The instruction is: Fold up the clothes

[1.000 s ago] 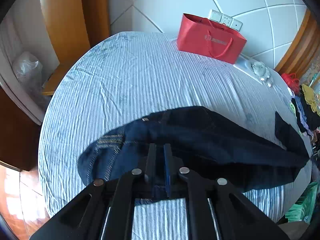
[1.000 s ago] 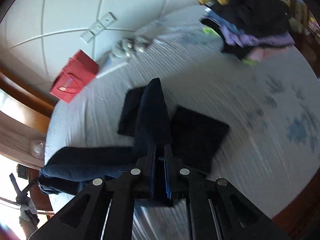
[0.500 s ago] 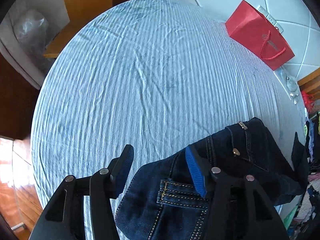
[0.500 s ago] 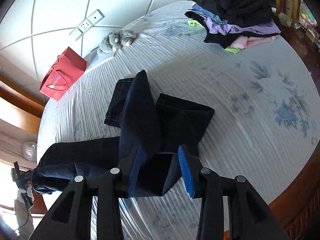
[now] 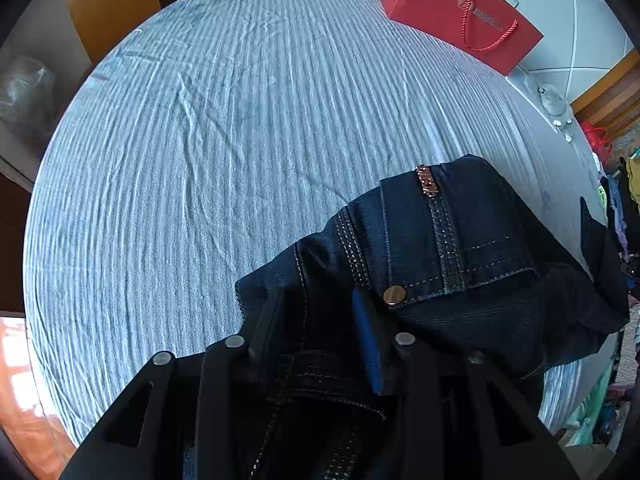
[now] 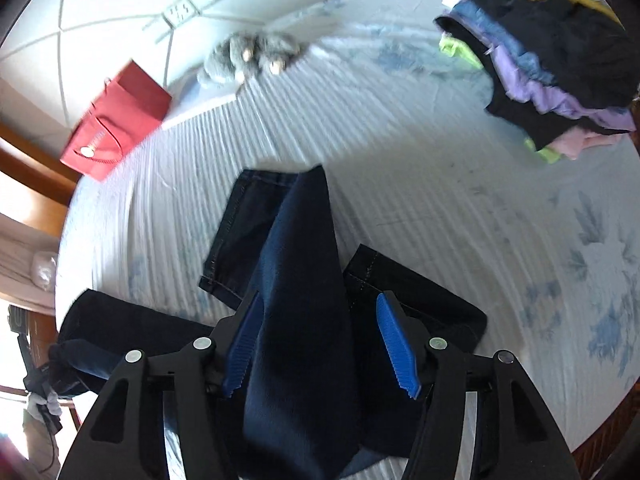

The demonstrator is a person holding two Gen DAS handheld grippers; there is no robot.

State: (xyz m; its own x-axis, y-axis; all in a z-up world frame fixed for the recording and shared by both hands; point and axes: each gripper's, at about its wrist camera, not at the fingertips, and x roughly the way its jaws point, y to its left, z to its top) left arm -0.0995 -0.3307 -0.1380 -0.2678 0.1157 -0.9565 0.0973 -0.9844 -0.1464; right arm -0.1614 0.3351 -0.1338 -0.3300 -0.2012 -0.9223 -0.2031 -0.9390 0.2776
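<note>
Jeans (image 5: 472, 240) on bed (image 5: 240, 140): our left gripper (image 5: 320, 332) closing around waistband; right gripper (image 6: 320, 344) just spread, leg fold between pads, ungripped.

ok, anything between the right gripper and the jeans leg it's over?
Nothing visible. The right gripper has just been opening, and a raised fold of the jeans already sits between its fingers; the pads don't look pressed on it. The clothes pile and red bag lie far off on the bed.

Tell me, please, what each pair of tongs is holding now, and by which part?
The left tongs have been closing around the waistband of the jeans. The right tongs have been opening and straddle a raised leg fold without gripping it.
</note>
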